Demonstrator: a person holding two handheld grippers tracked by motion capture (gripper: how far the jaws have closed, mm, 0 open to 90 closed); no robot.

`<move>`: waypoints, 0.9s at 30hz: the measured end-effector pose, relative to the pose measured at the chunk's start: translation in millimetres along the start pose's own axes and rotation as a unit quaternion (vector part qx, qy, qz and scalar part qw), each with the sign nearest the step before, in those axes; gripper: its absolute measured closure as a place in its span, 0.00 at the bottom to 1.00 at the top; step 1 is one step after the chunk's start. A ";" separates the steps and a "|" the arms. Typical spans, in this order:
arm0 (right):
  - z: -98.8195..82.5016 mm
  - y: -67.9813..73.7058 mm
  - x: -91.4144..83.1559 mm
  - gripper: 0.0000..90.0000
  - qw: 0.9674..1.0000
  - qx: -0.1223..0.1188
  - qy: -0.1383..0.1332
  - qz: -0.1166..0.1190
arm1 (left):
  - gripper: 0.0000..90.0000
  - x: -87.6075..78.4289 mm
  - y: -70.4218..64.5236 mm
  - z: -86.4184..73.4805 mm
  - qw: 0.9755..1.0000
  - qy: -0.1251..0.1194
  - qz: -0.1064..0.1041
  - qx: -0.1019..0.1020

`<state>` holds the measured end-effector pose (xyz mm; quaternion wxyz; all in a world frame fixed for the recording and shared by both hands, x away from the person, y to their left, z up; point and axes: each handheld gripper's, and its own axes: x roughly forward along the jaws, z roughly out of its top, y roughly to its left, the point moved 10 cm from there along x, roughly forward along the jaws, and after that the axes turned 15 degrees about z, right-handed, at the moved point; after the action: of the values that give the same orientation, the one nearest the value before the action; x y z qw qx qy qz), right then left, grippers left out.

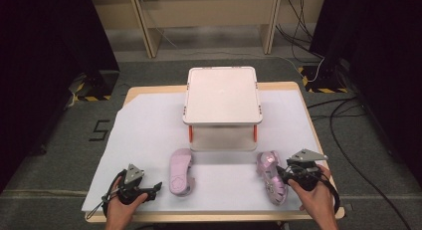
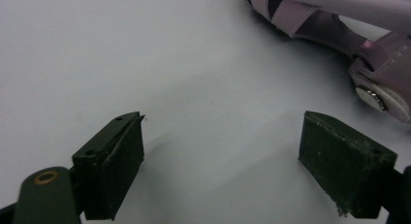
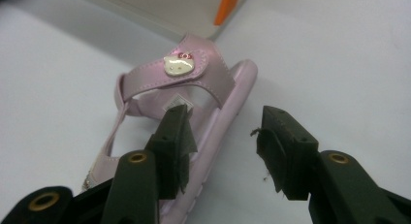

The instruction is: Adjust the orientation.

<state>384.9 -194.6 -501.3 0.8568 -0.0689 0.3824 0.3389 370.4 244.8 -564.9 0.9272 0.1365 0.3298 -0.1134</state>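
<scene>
Two pink sandals lie on the white table cover. The left sandal [image 1: 180,171] lies sole up; in the left gripper view it [image 2: 334,32] sits at the top right, beyond the jaws. My left gripper [image 1: 155,187] [image 2: 223,122] rests open beside it with nothing between its jaws. The right sandal [image 1: 271,179] stands upright, with a white cat-face badge on its strap [image 3: 186,68]. My right gripper [image 1: 281,174] [image 3: 225,124] straddles its side: one jaw is over the footbed, the other outside the sole, with a gap still showing.
A white two-tier rack [image 1: 222,95] with orange posts stands at the table's middle back. The white cover [image 1: 144,135] reaches nearly to the table edges. Cables trail on the floor [image 1: 348,140] to the right.
</scene>
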 end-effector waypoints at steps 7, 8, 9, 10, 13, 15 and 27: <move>-3.3 -6.0 -5.1 0.60 0.999 -0.015 0.018 -0.023 | 0.18 -0.3 -0.4 -0.5 1.000 0.002 -0.001 0.003; -5.0 -7.8 -6.2 0.59 0.999 -0.016 0.023 -0.032 | 0.18 -0.2 -0.3 -1.0 1.000 0.003 -0.001 0.004; -5.7 -9.1 -7.0 0.58 0.999 -0.020 0.027 -0.035 | 0.18 -0.2 -0.3 -0.7 1.000 0.003 -0.002 0.005; -6.5 -9.7 -8.5 0.53 0.999 -0.022 0.031 -0.035 | 0.18 -0.2 -0.3 -0.7 1.000 0.003 -0.002 0.005; -8.7 -6.4 -12.2 0.51 0.999 -0.028 0.037 -0.021 | 0.18 0.0 -0.8 -0.7 1.000 0.002 -0.002 0.004; -9.1 -7.9 -15.2 0.51 0.998 -0.042 0.032 -0.027 | 0.17 0.6 -0.9 -0.5 1.000 0.002 -0.002 0.002; 1.6 12.7 -3.2 0.41 0.994 -0.100 0.019 0.036 | 0.18 1.0 -2.7 -0.6 1.000 0.002 -0.004 0.005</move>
<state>376.3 -186.0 -496.1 0.8255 -0.1472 0.3648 0.4048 370.0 242.3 -566.4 0.9254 0.1399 0.3320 -0.1178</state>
